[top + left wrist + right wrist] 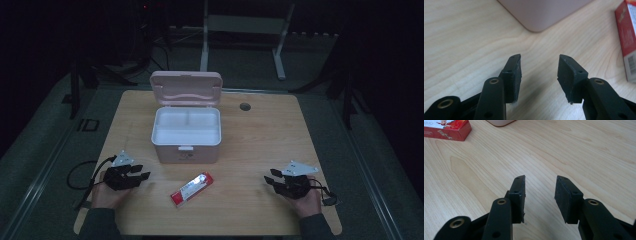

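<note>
Red-and-white, the flat cardboard packet lies on the pale wooden counter, just in front of the open pink plastic box and between the two grippers. The left gripper and the right gripper are both held spread and empty, resting low near the counter's front edge. The step in hand is judged to be the pick-up of the packet. A grasp across its narrow width is recommended, with the jaws lowered squarely over its middle. The box's white inner tray is left unobstructed, so placement from above is favoured.
</note>
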The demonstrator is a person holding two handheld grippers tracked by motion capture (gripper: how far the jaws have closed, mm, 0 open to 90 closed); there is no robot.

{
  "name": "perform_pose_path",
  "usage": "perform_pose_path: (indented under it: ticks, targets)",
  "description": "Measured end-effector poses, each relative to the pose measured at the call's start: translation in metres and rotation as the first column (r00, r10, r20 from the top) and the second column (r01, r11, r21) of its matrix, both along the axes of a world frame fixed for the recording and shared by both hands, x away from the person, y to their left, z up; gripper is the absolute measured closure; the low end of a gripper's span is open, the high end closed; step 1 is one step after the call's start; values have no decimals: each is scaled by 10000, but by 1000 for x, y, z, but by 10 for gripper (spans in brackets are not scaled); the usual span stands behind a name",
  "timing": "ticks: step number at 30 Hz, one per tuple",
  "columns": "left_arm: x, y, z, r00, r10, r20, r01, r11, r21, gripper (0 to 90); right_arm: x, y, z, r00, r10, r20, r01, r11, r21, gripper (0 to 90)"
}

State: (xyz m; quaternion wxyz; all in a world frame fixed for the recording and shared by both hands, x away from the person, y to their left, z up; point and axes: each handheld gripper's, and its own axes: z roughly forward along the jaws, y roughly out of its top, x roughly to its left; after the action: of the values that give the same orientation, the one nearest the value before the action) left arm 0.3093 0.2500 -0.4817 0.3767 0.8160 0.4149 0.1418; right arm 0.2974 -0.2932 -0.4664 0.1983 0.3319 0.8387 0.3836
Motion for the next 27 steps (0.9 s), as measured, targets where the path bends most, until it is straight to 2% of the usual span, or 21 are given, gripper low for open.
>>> perform_pose_path:
  ticks: [4, 6, 10, 12, 15, 16, 18, 20, 23, 26, 27]
  targets:
    - [1, 3, 6, 9996, -67, 264, 71, 9999, -130, 495, 2, 6, 3, 9999, 91, 79, -91, 10000, 13, 569]
    - [0, 4, 14, 9979, -148, 638, 147, 9999, 22, 499, 5, 13, 6, 9997, 188, 152, -187, 9998, -20, 554]
    - [1, 6, 26, 9950, -257, 965, 280, 9994, -224, 518, 8, 20, 11, 9991, 372, 199, -369, 9992, -162, 529]
    - [2, 7, 33, 9947, -231, 998, 270, 9989, -375, 506, 10, 22, 13, 9990, 412, 144, -411, 9991, -76, 521]
    - [5, 5, 45, 9925, -307, 1183, 332, 9993, -196, 482, 12, 25, 18, 9987, 462, 232, -459, 9989, -125, 520]
    - [5, 5, 45, 9925, -307, 1183, 332, 9993, -196, 481, 12, 27, 20, 9983, 506, 290, -504, 9987, -90, 519]
    - [11, 2, 58, 9891, -300, 1442, 301, 9995, 11, 479, 15, 32, 24, 9973, 634, 381, -631, 9980, -106, 515]
    - [15, 2, 67, 9880, 31, 1542, -50, 9999, 122, 502, 17, 38, 29, 9959, 769, 471, -761, 9969, -194, 515]
    - [23, 0, 84, 9847, 145, 1735, -132, 9999, -89, 517, 23, 49, 37, 9929, 1056, 546, -1050, 9944, -139, 516]
    - [33, -5, 96, 9821, 66, 1880, -62, 10000, -31, 510, 29, 61, 46, 9887, 1314, 722, -1293, 9911, -326, 523]
    - [33, -5, 96, 9821, 66, 1880, -62, 10000, -31, 506, 32, 65, 48, 9871, 1383, 804, -1356, 9900, -375, 524]
